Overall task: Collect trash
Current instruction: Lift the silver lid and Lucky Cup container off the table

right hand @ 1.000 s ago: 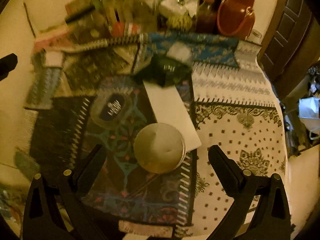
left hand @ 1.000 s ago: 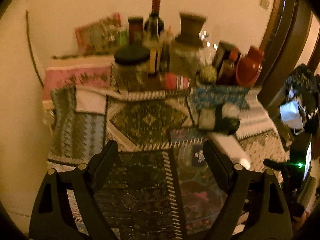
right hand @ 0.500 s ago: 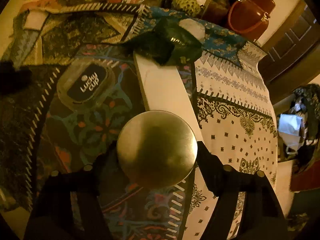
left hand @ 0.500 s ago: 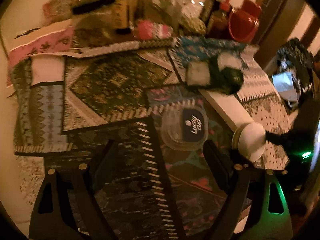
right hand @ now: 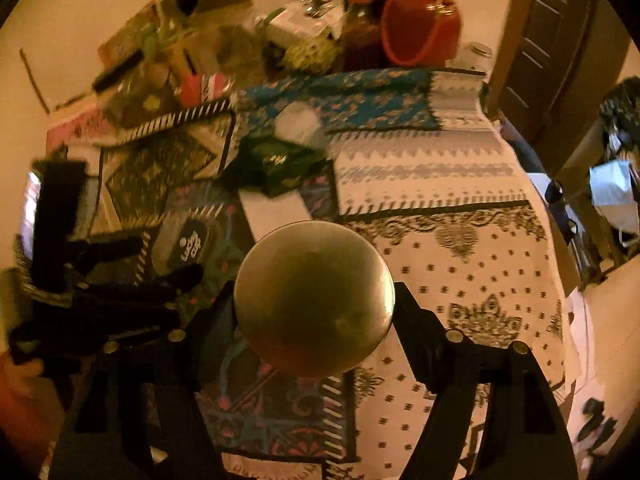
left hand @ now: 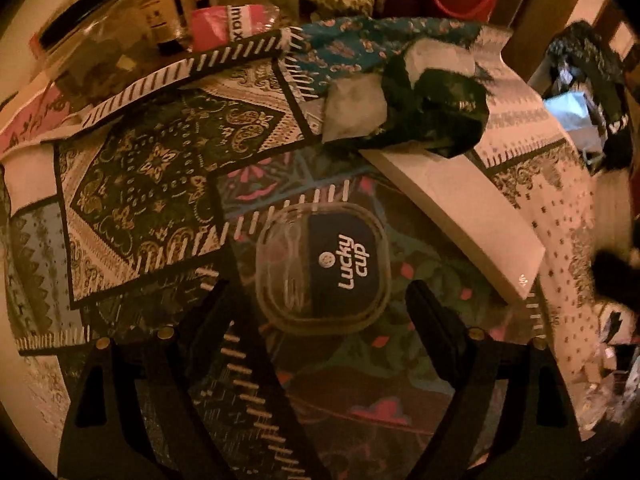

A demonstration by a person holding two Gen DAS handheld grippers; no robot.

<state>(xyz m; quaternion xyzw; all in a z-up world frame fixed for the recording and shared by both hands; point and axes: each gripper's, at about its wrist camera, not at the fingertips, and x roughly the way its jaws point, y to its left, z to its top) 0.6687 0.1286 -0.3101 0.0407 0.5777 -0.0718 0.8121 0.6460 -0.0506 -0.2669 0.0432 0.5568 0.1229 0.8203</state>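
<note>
Shiny metal fills the middle of my right view: my right gripper (right hand: 314, 308) holds a round metal lid (right hand: 314, 298) between its two fingers, pressed on both sides. My left gripper (left hand: 316, 308) has its fingers spread wide with nothing in them, and it hangs just above a clear plastic cup lid (left hand: 324, 270) that says "Lucky cup". That lid lies flat on the patterned tablecloth (left hand: 160, 176), near me. A bit farther away lies a crumpled dark green wrapper (left hand: 432, 116) on the far end of a flat white box (left hand: 464, 208).

What could go wrong? The metal lid is smooth and round, so I think it could slip out if I tip my hand or let the squeeze go soft. The plastic lid is thin and lies flat (not much edge to grab), so my left fingers could slide over it or pinch the cloth instead. The clear plastic could also bend and pop away when squeezed. My two grippers are close together, so they could bump.

Some things I cannot see well. The metal lid hides the table under it. The jars and bottles (right hand: 224, 52) at the far end are blurry. I see no trash bin for sure, only a dark bag (left hand: 592, 76) far right, cut off at the edge.
</note>
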